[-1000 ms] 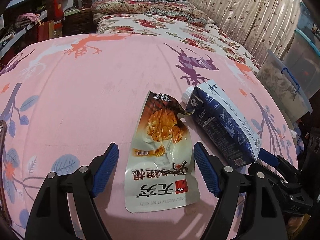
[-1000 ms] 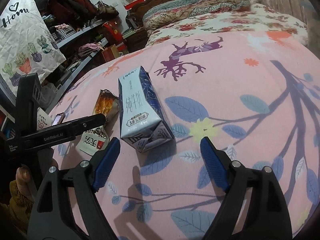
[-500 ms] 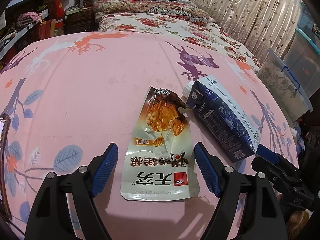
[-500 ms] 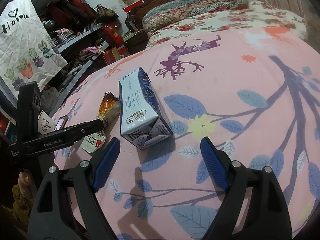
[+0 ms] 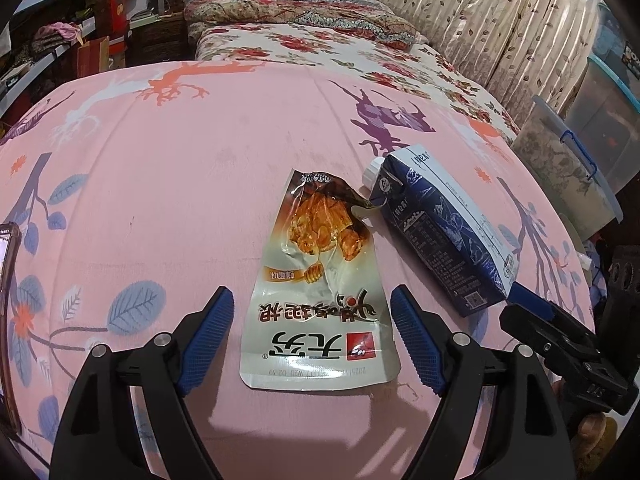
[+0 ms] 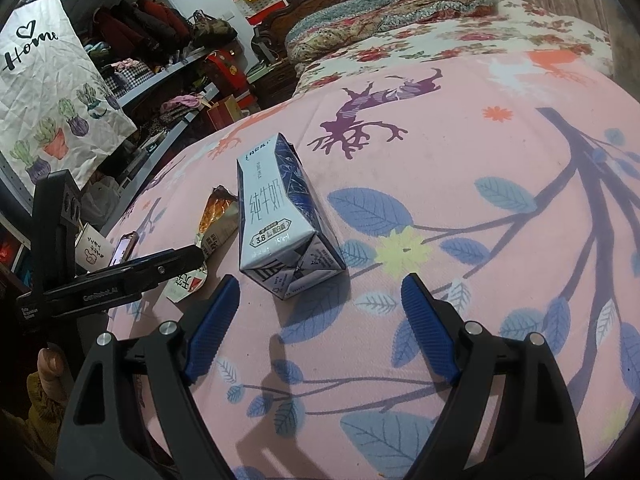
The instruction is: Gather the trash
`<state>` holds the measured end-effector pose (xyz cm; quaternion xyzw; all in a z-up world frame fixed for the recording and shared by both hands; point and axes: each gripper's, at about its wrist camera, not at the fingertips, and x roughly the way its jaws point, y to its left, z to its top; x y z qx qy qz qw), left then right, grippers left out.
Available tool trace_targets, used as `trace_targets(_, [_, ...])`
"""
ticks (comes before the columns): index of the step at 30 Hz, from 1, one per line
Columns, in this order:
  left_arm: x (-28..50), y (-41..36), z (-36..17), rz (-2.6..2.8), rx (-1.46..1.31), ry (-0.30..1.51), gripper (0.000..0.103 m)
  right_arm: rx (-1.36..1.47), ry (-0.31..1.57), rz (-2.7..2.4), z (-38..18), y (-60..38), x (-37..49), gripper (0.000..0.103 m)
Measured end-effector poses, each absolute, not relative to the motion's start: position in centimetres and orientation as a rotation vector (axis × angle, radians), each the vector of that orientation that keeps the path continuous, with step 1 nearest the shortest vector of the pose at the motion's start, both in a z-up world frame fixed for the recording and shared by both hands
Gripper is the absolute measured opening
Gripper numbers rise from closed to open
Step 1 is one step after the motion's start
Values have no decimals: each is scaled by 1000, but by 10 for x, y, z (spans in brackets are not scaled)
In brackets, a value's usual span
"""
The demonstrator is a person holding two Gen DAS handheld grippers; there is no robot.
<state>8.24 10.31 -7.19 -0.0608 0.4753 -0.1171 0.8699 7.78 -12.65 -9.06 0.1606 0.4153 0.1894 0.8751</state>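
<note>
An empty snack wrapper [image 5: 316, 248] lies flat on the pink printed bedsheet [image 5: 180, 168]. My left gripper [image 5: 312, 296] hovers open over its near half, one blue pad on each side and neither touching it. Just right of the wrapper a dark blue and white milk carton [image 5: 444, 232] lies on its side, cap pointing away. In the right wrist view the carton [image 6: 280, 220] lies just ahead of my right gripper [image 6: 320, 280], which is open with nothing between its pads. The wrapper [image 6: 218, 216] peeks out left of the carton, behind the left gripper's finger [image 6: 120, 276].
A phone [image 6: 124, 246] lies on the sheet at the left edge. Cluttered shelves [image 6: 160, 80] and a hanging cloth stand left of the bed. Clear storage boxes [image 5: 572, 176] and curtains are on the right. A quilt and headboard lie beyond.
The left wrist view has shifted a little: the wrapper sits slightly higher in it and the phone's edge has appeared at left. The right gripper and carton have not moved.
</note>
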Motion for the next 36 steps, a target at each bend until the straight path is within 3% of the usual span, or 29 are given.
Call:
trace_targets(12, [79, 110, -72, -267, -183, 1015, 75, 338, 866, 399, -92, -127, 79, 84])
trace_targets(16, [78, 112, -71, -289, -209, 1026, 65, 340, 865, 400, -92, -127, 79, 84])
trace_targets(21, [77, 111, -71, -295, -212, 1030, 64, 341, 865, 400, -92, -126, 79, 84])
trace_targets(24, [76, 111, -71, -306, -224, 1036, 53, 340, 865, 400, -92, -127, 79, 84])
trace_targets(25, [76, 111, -72, -308, -229, 1038, 43, 341, 865, 400, -92, -127, 79, 84])
trace_targets(28, [79, 114, -75, -318, -256, 1051, 0, 340, 865, 399, -92, -127, 79, 84])
trace_targets(36, [77, 117, -66, -353, -290, 1023, 0, 337, 864, 399, -91, -126, 80, 84])
